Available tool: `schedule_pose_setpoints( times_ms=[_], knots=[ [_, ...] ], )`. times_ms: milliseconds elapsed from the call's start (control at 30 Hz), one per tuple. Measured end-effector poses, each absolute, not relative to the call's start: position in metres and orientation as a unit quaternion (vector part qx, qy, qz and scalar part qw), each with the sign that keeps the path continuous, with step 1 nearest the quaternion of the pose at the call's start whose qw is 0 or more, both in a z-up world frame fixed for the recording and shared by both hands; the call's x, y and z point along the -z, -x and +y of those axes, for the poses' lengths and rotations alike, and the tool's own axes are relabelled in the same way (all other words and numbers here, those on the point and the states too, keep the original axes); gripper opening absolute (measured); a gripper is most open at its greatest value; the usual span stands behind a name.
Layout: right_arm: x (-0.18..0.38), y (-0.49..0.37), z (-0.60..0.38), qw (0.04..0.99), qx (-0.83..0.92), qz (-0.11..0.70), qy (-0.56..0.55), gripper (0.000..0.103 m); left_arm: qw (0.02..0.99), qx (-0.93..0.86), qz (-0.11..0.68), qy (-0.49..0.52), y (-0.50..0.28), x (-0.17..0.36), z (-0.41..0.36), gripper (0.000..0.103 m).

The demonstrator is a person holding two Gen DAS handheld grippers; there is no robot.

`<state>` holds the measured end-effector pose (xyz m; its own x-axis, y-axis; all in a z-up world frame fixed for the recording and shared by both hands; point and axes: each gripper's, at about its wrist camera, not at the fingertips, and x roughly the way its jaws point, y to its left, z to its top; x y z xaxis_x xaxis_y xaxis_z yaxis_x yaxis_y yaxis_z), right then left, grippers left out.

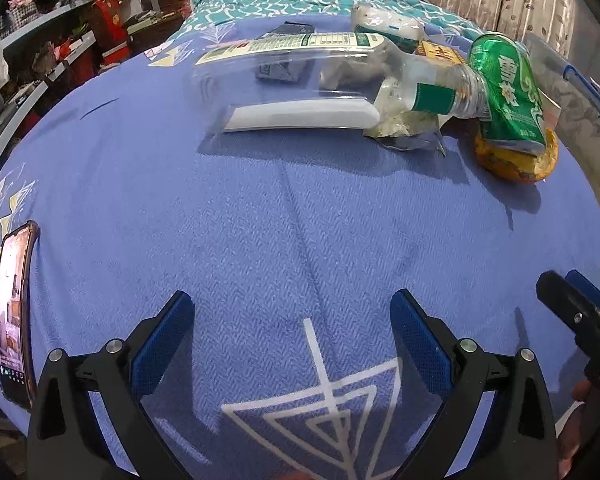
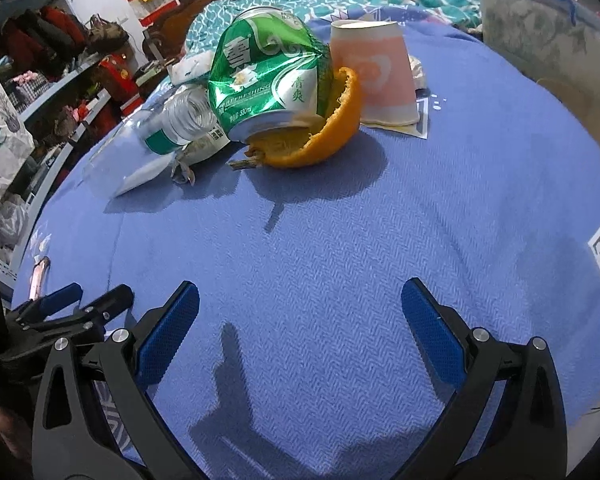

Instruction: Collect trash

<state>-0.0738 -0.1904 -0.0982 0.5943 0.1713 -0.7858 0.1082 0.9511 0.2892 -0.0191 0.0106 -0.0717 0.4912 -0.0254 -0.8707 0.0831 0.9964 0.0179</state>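
Blue bedspread (image 1: 284, 208) covers the bed, bare between both hand-held grippers and the trash. Left hand-held gripper (image 1: 292, 340) and right hand-held gripper (image 2: 300, 332) hover released, holding nothing. Far ahead, a crushed green can (image 2: 264, 80) rests on an orange peel (image 2: 332, 132), with a clear bottle (image 1: 432, 92) touching it on the left and a paper cup (image 2: 376, 76) behind. A phone (image 1: 14, 312) lies near left; a plastic bin (image 2: 540, 24) stands far right.

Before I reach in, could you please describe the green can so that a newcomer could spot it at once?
On the blue blanket, look to the trash pile at its far side. The can leans on an orange peel, between a clear bottle and an upturned pink paper cup. It is the only green, crushed metal thing there.
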Motion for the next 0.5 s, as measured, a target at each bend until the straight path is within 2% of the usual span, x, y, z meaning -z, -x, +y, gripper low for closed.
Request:
schedule_pose_setpoints(
  times_ms=[267,367,500],
  knots=[
    [0.099,0.071,-0.177,0.88,-0.009,0.464,-0.099,0.1,0.861,0.029,0.505,-0.052,0.036,0.07,0.006,0.095],
    [0.094,0.071,-0.184,0.877,-0.033,0.462,-0.127,0.1,0.876,0.008,0.476,-0.077,0.033,0.053,0.005,0.094],
    [0.065,0.071,-0.187,0.901,-0.031,0.418,-0.115,0.1,0.896,0.007,0.436,-0.082,0.028,0.021,0.002,0.094]
  ],
)
